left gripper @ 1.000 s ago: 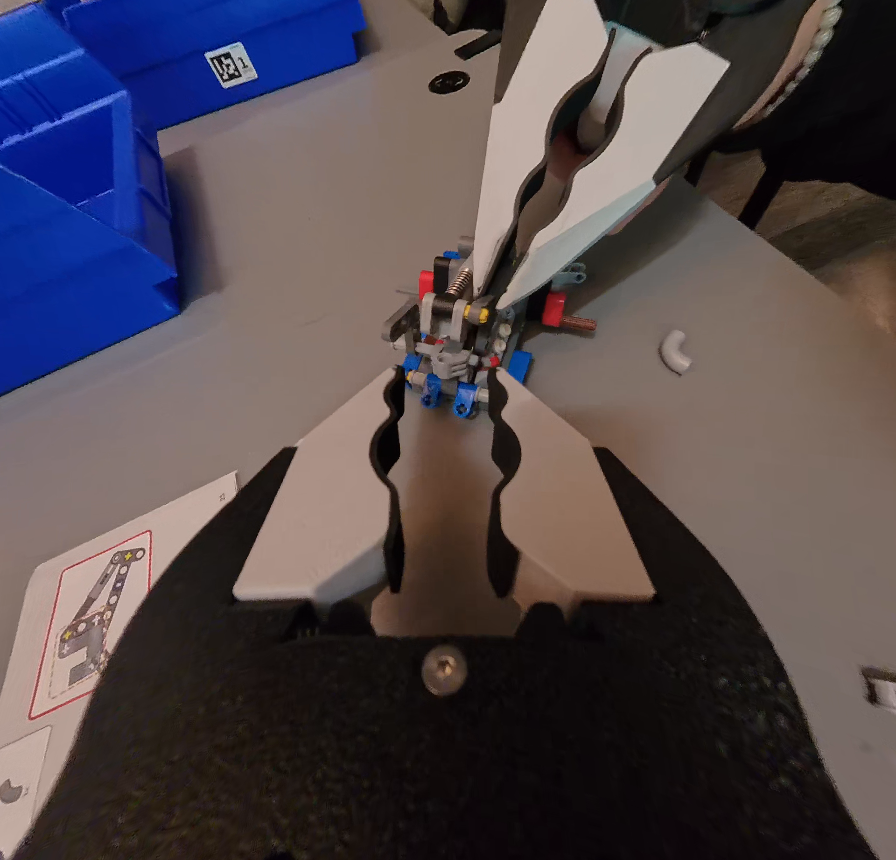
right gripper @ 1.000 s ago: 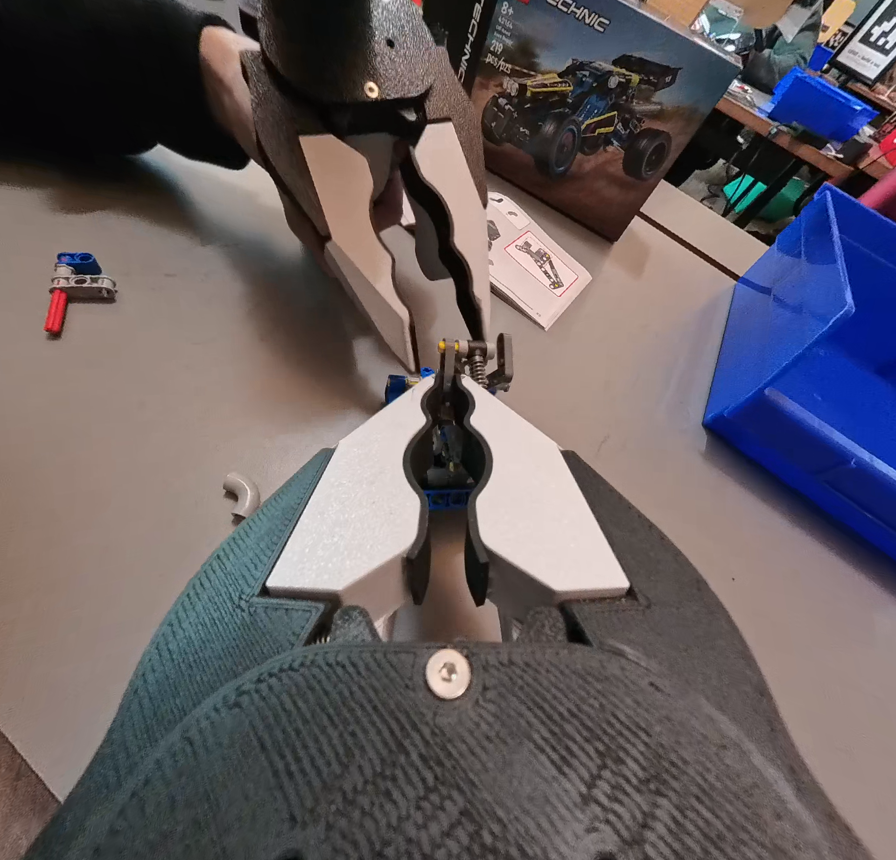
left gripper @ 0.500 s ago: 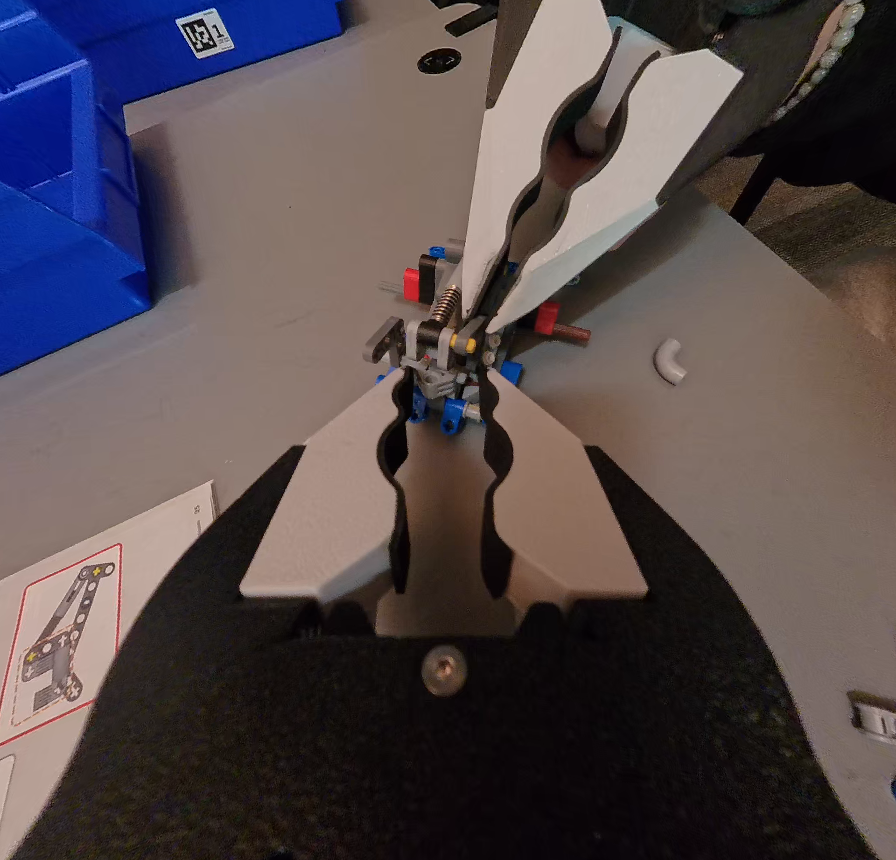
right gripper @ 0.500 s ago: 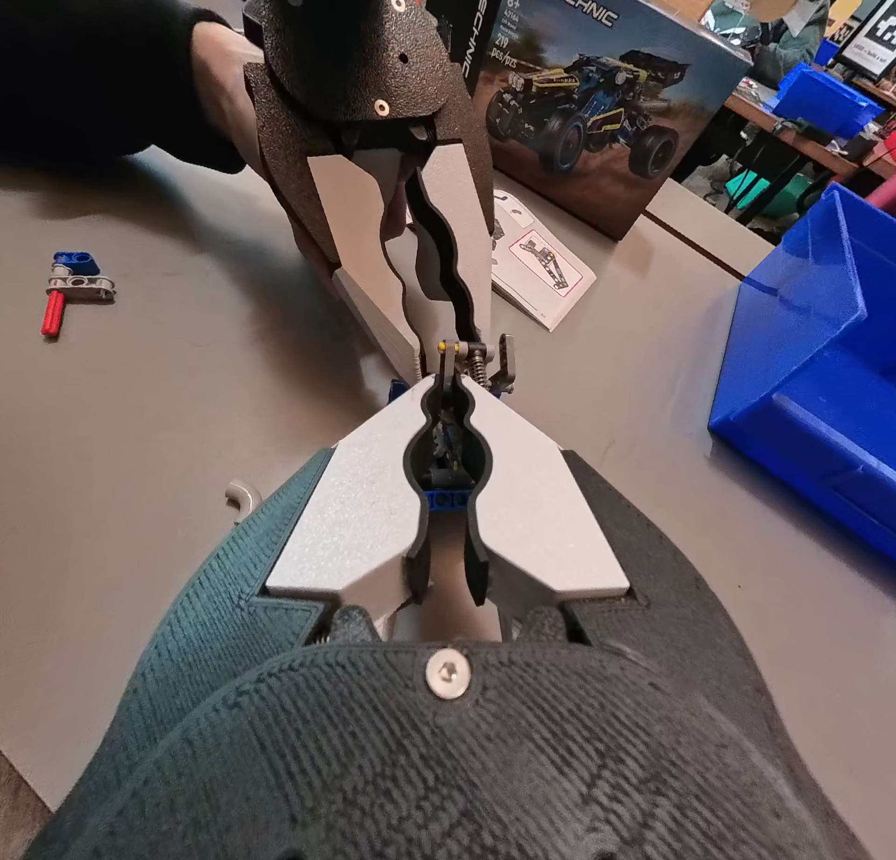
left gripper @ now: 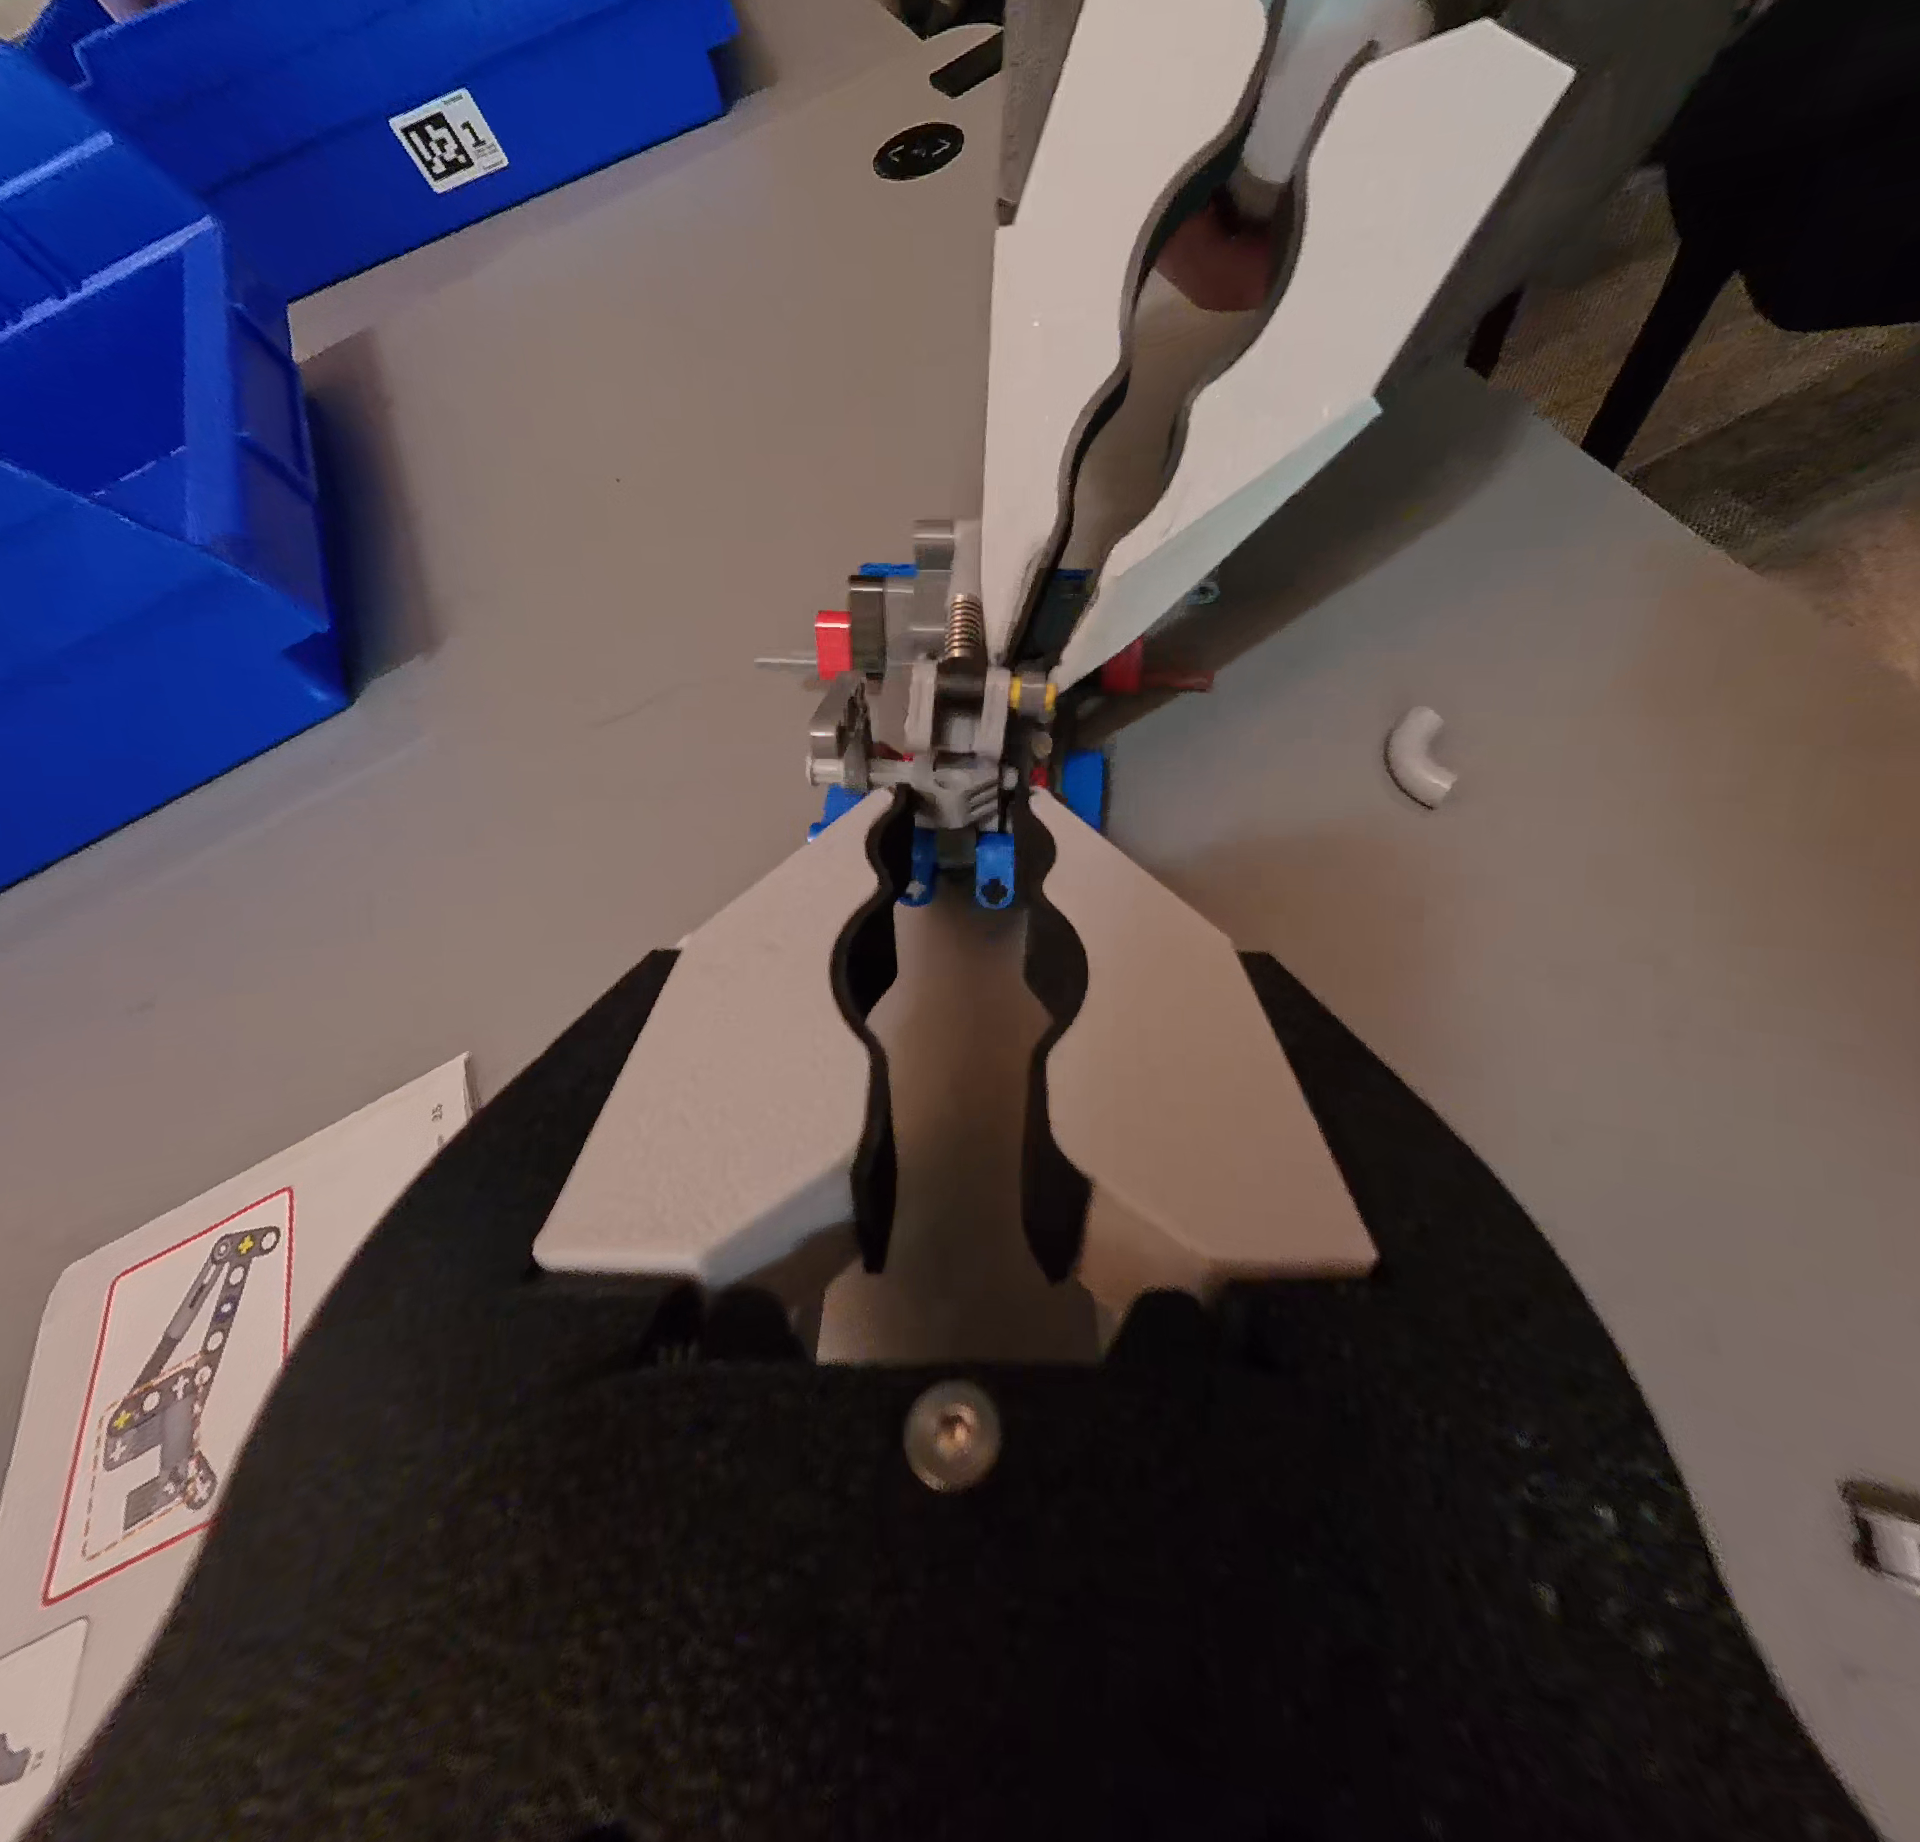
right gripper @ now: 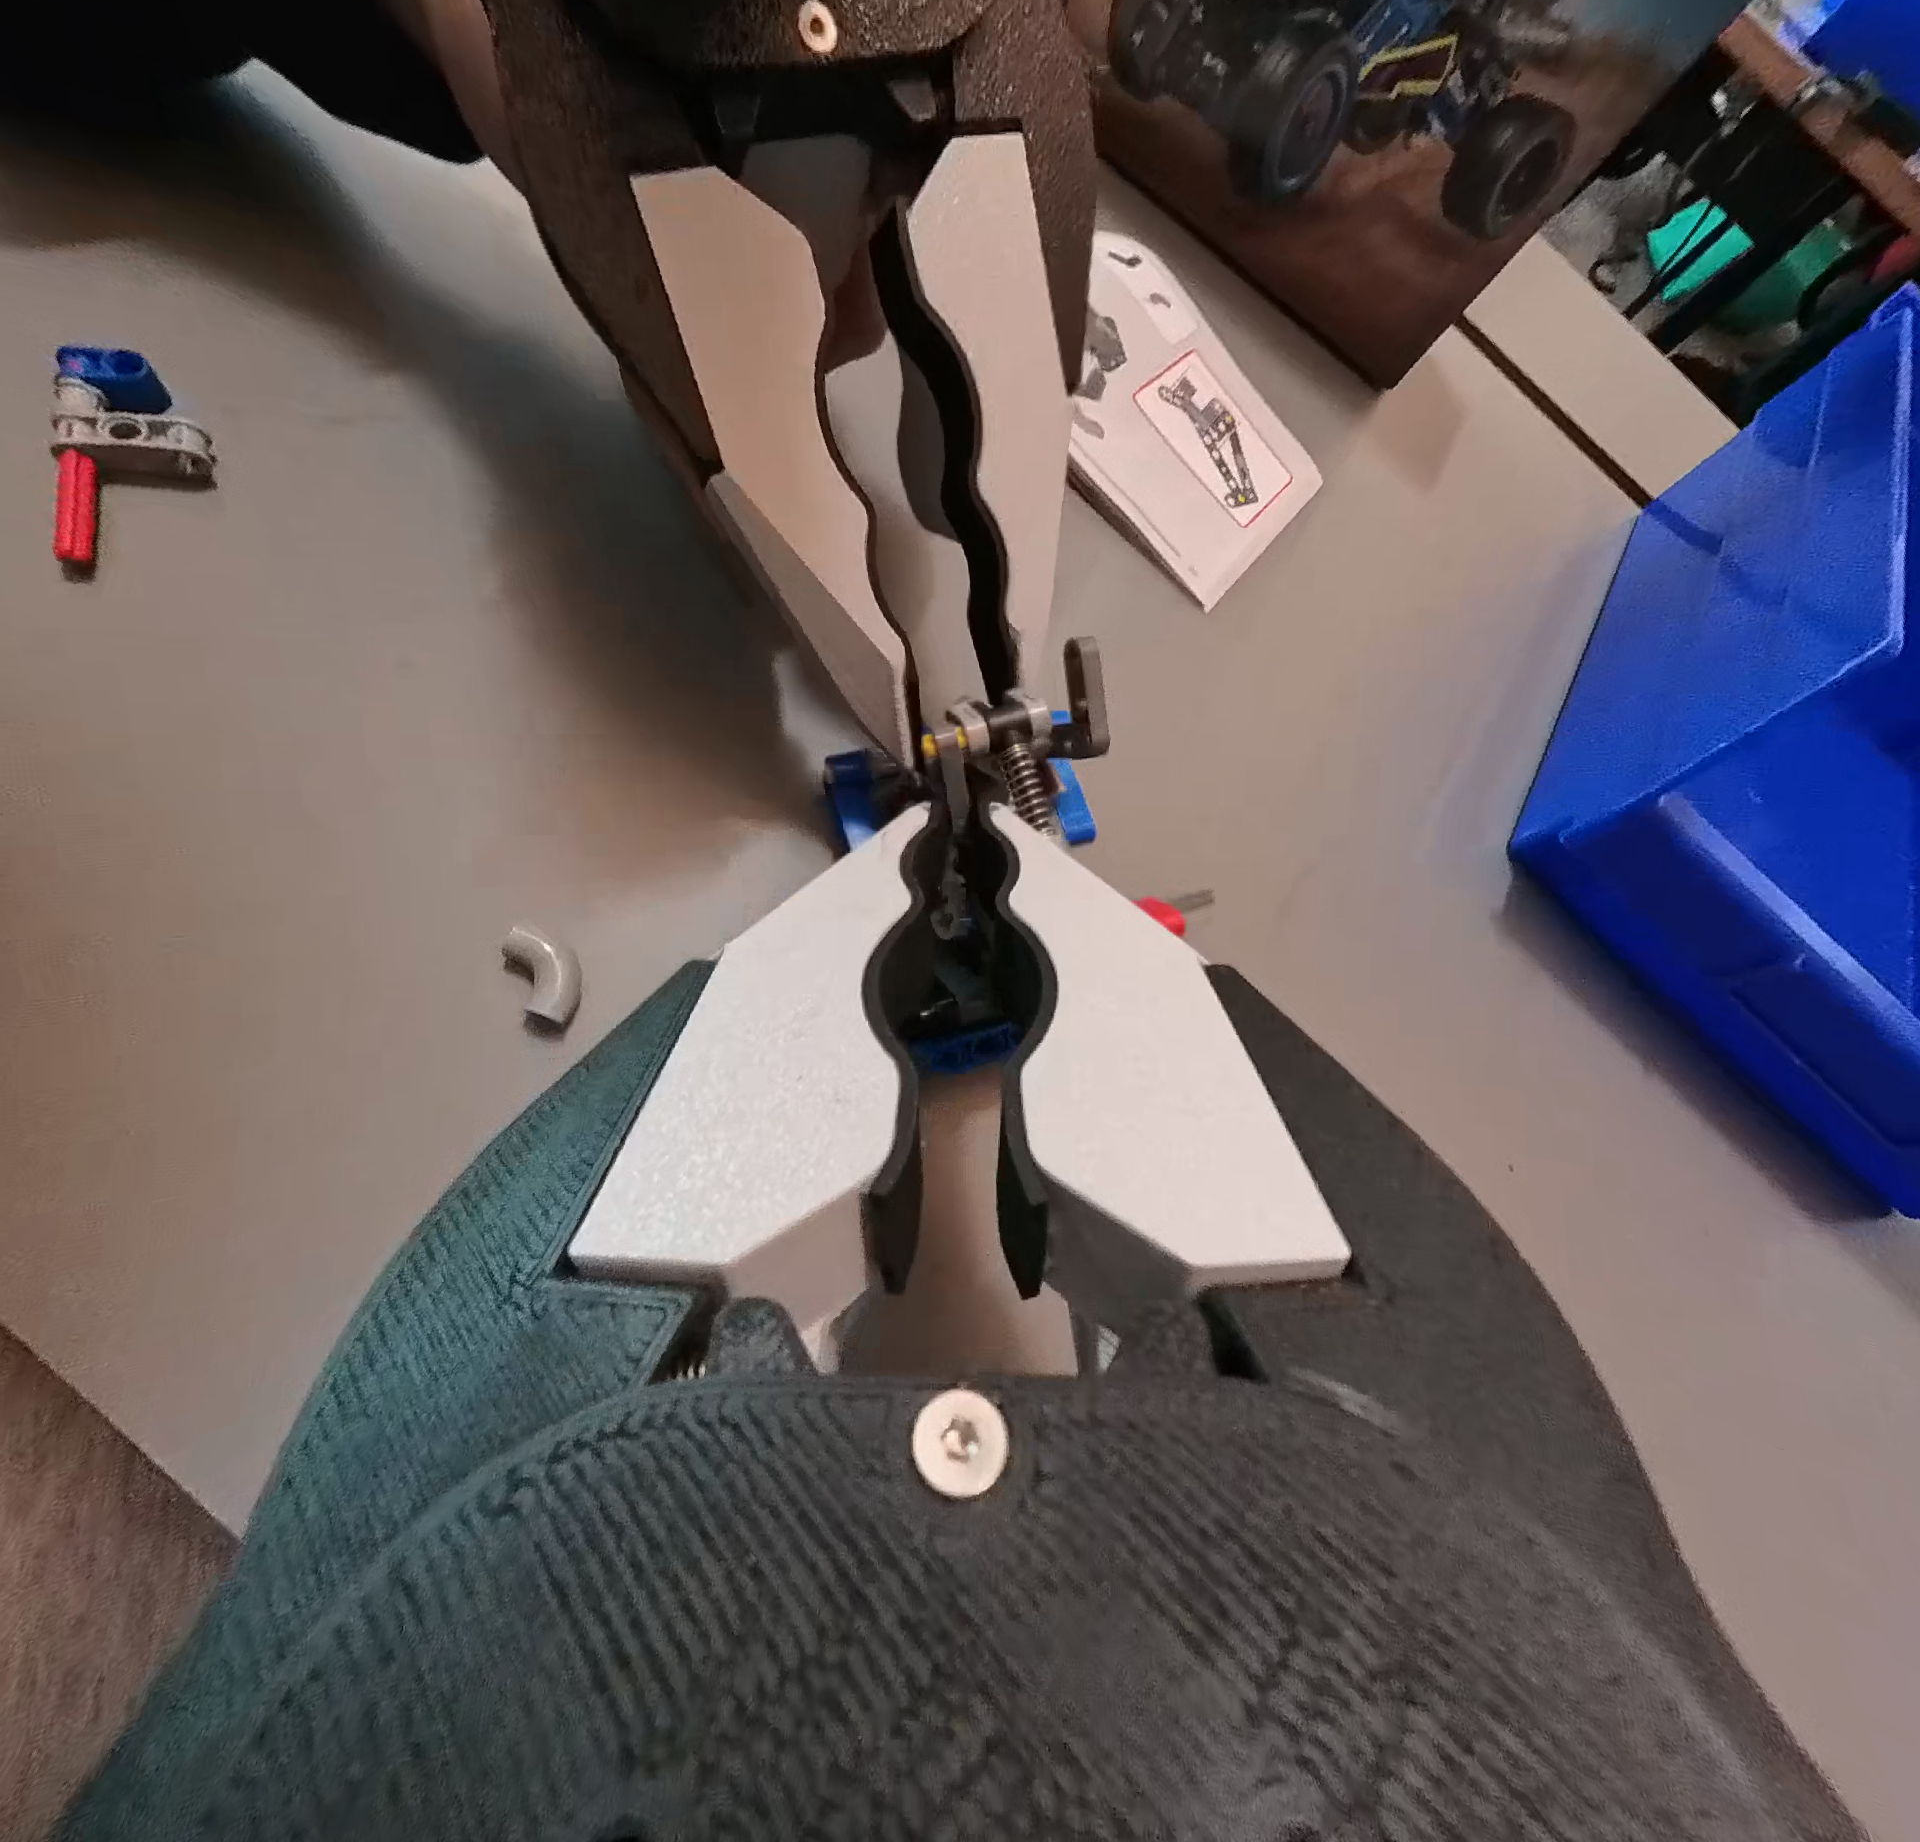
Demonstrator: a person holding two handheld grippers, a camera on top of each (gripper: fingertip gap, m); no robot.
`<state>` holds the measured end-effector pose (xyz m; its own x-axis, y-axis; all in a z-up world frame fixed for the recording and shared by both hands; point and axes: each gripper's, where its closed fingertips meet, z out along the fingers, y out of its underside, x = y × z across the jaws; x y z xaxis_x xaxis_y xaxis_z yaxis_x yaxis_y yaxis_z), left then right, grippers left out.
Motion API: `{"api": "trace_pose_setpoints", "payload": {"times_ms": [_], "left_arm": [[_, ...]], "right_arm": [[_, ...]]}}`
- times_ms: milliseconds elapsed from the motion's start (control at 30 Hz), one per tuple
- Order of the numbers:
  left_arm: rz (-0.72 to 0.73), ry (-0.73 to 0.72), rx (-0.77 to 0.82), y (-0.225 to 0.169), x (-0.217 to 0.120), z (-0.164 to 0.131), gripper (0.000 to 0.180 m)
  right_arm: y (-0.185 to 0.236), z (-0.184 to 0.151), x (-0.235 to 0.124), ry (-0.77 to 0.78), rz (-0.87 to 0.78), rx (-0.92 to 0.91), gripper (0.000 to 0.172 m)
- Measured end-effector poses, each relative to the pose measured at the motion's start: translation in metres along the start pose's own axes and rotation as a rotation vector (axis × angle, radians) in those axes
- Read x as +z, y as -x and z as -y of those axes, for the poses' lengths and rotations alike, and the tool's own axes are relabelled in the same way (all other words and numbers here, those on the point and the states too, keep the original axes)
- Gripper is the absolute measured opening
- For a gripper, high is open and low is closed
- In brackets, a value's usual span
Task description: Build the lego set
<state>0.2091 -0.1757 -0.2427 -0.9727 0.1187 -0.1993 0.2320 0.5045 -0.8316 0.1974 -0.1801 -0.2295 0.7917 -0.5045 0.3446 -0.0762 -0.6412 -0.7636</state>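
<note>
- Left tool (left gripper: 961,836): smooth grey fingers with wavy black pads, partly spread around the near blue pins of a small brick assembly (left gripper: 935,712); contact unclear.
- Right tool (right gripper: 961,826): pressed together on a thin grey beam of that assembly, mid matte grey table (right gripper: 364,753).
- Blurred: coiled metal spring (right gripper: 1023,774); lower bricks hidden behind fingers.

A plain grey desk (left gripper: 582,504) fills most of both views, lit softly from above with shadows pooling toward 11 o'clock in the right wrist view. Brownish carpeted floor (left gripper: 1766,504) shows past the desk edge at 2 o'clock in the left wrist view. Another wooden desk (right gripper: 1808,130) stands in a cluttered, dim background at 1 o'clock.
</note>
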Motion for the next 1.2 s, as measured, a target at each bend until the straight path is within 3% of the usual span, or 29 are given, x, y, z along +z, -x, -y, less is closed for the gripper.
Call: {"api": "trace_pose_setpoints", "payload": {"times_ms": [667,1200], "left_arm": [[-0.021,0.020,0.017,-0.004,0.002,-0.002,0.012],[-0.037,0.017,0.022,-0.007,0.002,-0.002,0.019]], "right_arm": [[0.004,0.002,-0.008,-0.166,0.172,0.213,0.001],[0.004,0.003,-0.002,-0.147,0.167,0.250,0.001]]}}
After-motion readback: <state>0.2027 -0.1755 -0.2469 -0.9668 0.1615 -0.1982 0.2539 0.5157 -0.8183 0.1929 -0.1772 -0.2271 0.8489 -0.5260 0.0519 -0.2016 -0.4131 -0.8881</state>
